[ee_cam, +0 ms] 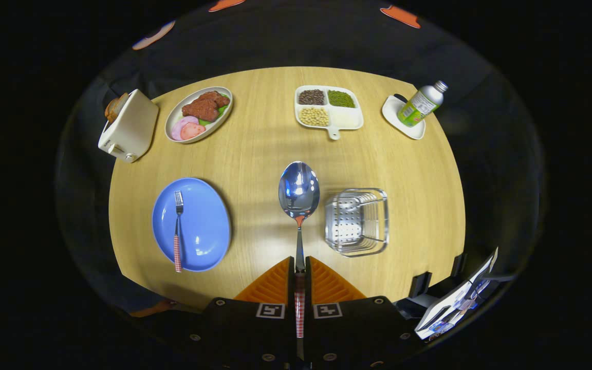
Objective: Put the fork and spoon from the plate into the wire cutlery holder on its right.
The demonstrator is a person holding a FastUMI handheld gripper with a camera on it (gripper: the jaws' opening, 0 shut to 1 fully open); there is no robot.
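Fingers (300,277) pinched on spoon (299,194) handle; bowl raised ahead of them, above worktop (255,154), between plate (198,231) and holder (357,221). Fork (178,231) lying on plate, left of fingers. Holder just right of spoon bowl.

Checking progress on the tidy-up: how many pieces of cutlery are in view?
2. The spoon is clamped in the claw, left of the wire holder; the fork lies on the blue plate.

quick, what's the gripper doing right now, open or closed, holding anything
Gripper: closed on the spoon, both fingers pressing its handle, bowl sticking out ahead above the table.
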